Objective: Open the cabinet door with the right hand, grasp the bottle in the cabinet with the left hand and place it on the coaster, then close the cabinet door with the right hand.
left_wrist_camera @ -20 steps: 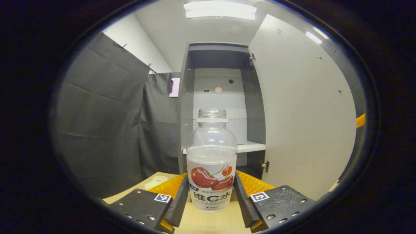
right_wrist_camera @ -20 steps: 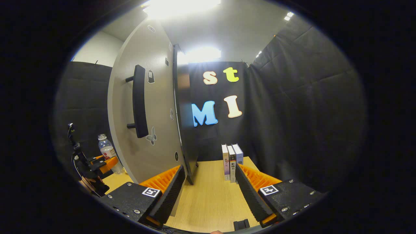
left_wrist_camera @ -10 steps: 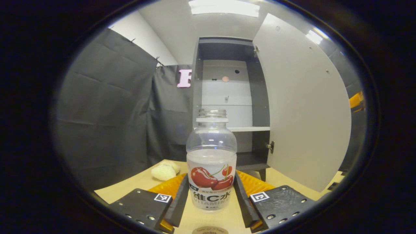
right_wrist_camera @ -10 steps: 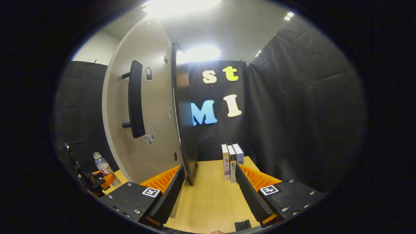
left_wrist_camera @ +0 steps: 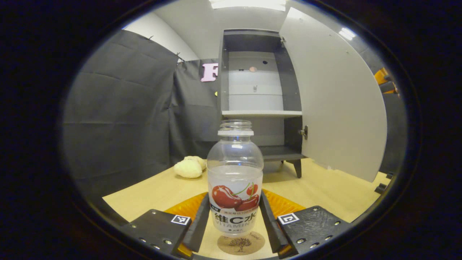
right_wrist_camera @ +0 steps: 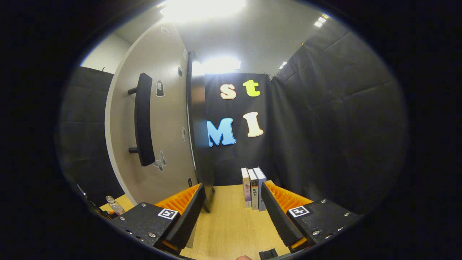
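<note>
While your left gripper [left_wrist_camera: 234,224] stays clamped on the bottle [left_wrist_camera: 235,180], low at centre of the left gripper view, the coaster [left_wrist_camera: 241,244] has slid in beneath its base at the bottom edge. The cabinet [left_wrist_camera: 258,97] now sits farther back, door [left_wrist_camera: 335,104] wide open. That suggests the bottle is ready to set down. Your right gripper [right_wrist_camera: 232,213] waits empty, fingers apart, beside the handle [right_wrist_camera: 142,119] at upper left.
</note>
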